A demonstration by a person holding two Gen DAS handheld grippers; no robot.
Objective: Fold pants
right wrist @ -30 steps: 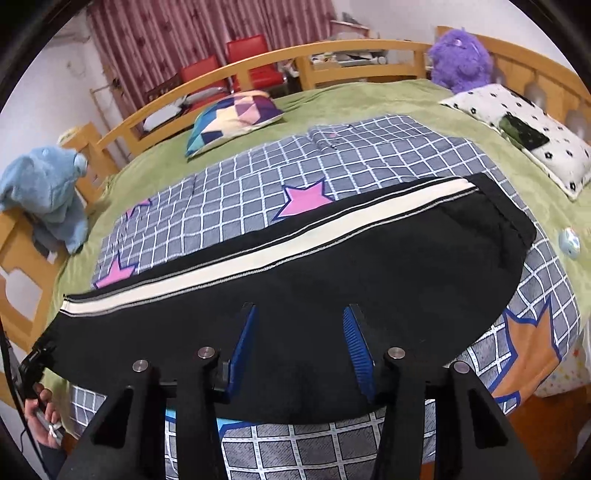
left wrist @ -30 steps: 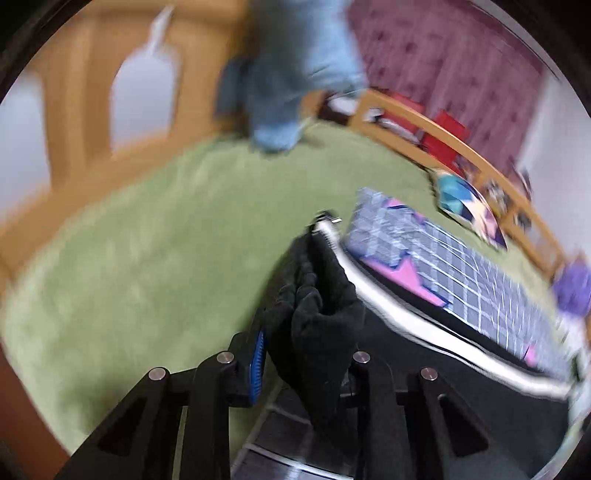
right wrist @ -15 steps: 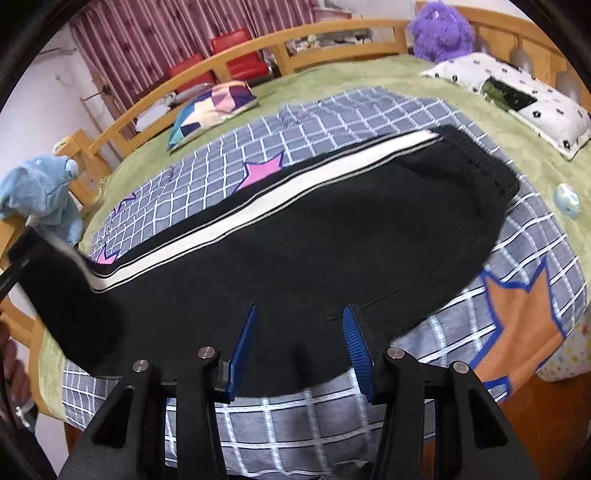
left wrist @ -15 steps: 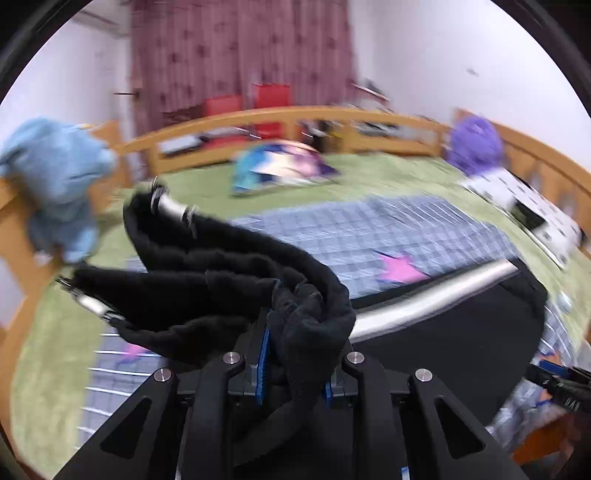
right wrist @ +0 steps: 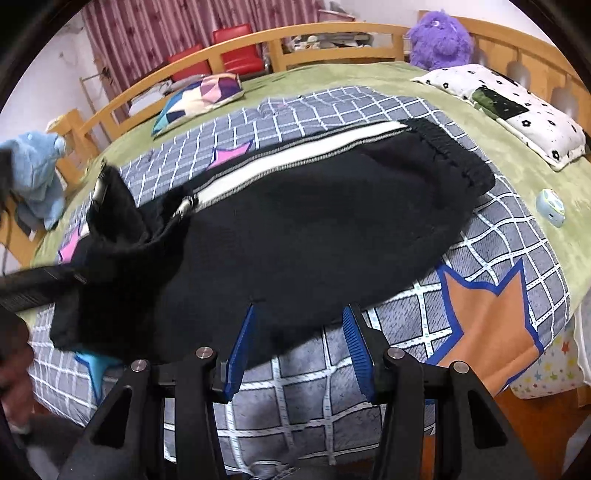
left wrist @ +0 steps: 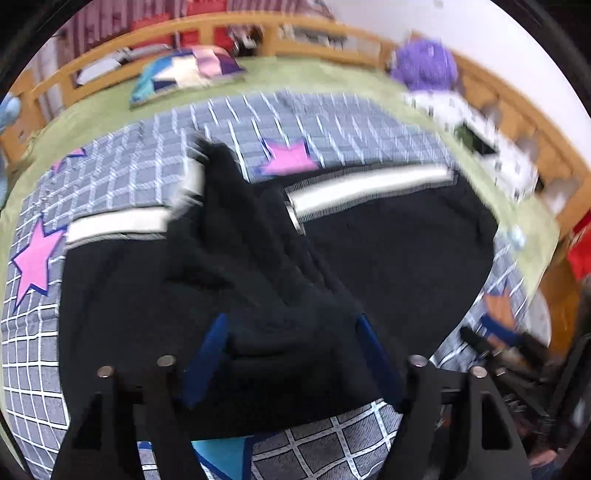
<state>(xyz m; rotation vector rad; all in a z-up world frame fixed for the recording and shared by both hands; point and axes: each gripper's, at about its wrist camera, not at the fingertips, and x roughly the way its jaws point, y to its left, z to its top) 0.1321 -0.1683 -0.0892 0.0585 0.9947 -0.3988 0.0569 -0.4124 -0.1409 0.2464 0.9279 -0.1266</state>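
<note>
Black pants [right wrist: 314,221] with a white side stripe [right wrist: 303,157] lie across a grey checked blanket [right wrist: 498,236] on the bed. The leg end is folded over toward the waist and bunched at the left [right wrist: 122,236]. In the left wrist view the pants [left wrist: 388,240] fill the middle, with the folded leg end [left wrist: 251,258] draped over them. My left gripper [left wrist: 291,354] stands open just above that cloth. My right gripper [right wrist: 301,350] is open and empty at the pants' near edge. It also shows in the left wrist view [left wrist: 495,339].
A green bedspread [right wrist: 369,74] lies under the blanket, inside a wooden bed rail [right wrist: 332,33]. A colourful pillow [right wrist: 199,96], a white flowered pillow [right wrist: 517,107], a purple plush [right wrist: 439,40], a blue plush [right wrist: 33,173] and a small round toy [right wrist: 550,212] lie around.
My left gripper has carried the leg end over the pants toward the waist and opened, letting the cloth drop. The right gripper has drawn back a little toward the near edge.
</note>
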